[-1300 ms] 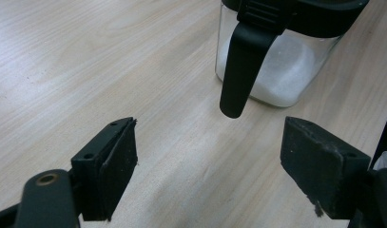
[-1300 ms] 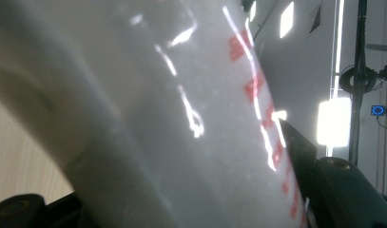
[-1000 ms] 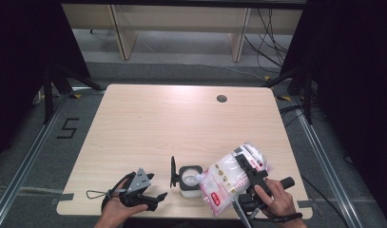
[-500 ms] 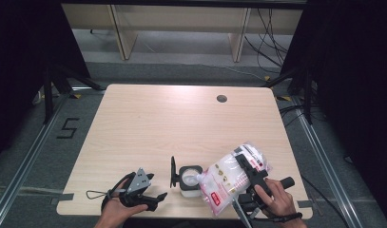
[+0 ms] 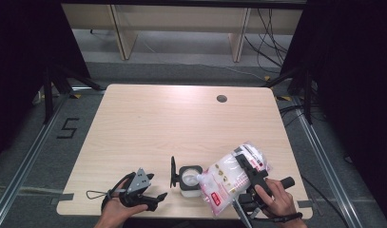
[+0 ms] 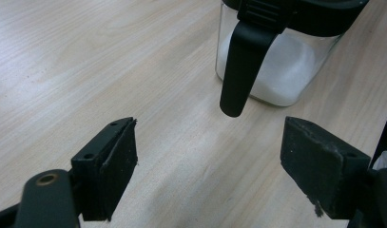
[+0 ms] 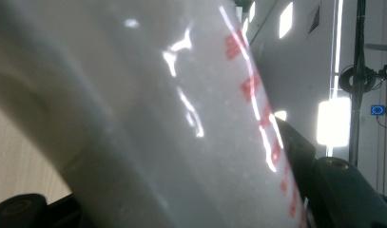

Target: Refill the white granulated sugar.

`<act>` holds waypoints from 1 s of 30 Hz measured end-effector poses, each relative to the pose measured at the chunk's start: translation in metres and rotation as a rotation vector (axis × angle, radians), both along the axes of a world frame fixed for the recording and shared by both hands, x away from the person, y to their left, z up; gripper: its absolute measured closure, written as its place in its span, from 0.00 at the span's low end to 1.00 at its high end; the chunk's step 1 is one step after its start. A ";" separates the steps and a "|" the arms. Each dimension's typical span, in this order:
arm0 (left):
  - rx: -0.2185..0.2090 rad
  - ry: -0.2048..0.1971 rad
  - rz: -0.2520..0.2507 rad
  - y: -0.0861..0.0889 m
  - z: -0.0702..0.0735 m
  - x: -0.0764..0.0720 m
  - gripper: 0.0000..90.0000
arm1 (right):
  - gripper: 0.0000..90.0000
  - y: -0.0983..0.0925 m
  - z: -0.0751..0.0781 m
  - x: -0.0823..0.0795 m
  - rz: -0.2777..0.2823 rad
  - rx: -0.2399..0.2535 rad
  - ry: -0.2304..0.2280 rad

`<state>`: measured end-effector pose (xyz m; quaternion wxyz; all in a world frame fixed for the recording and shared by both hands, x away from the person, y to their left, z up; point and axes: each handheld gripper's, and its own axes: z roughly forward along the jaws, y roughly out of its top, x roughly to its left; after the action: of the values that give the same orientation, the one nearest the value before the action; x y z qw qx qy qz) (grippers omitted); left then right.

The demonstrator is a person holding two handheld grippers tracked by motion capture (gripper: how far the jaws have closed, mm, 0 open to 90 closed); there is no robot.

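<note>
**Bag tipped over the open jar**

A clear plastic bag (image 5: 231, 178) of white grains, printed with red, is clamped between the jaws of the right gripper (image 5: 250, 172) at the near right of the wooden table (image 5: 181, 123). The bag is held tilted, its lower corner reaching down to the mouth of a small glass jar (image 5: 190, 179) just to its left. In the right gripper view the bag (image 7: 148, 109) is pressed close against the lens, with a black jaw seen at either side of it.

The jar is partly filled with white grains (image 6: 281, 71) (its black hinged lid (image 5: 173, 171) is stood upright at the jar's left). The left gripper (image 5: 150, 198) is rested on the table near the front edge, left of the jar; its jaws are spread wide with nothing between them, and the jar's black latch (image 6: 243, 61) is seen hanging just ahead of them.
</note>
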<state>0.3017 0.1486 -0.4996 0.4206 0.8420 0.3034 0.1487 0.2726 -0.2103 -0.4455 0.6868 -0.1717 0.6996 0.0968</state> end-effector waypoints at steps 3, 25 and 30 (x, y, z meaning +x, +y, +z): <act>-0.002 -0.003 0.003 0.000 0.000 0.000 0.21 | 0.53 0.000 0.000 0.000 -0.004 -0.003 0.002; -0.006 -0.002 -0.002 0.000 -0.001 0.000 0.21 | 0.54 -0.005 0.000 0.001 -0.024 0.087 0.040; -0.003 -0.002 -0.002 0.000 0.000 0.000 0.21 | 0.54 -0.004 0.004 0.001 -0.004 0.055 0.010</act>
<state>0.3018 0.1484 -0.4998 0.4221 0.8416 0.3023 0.1486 0.2738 -0.2144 -0.4419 0.6881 -0.1509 0.7003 0.1157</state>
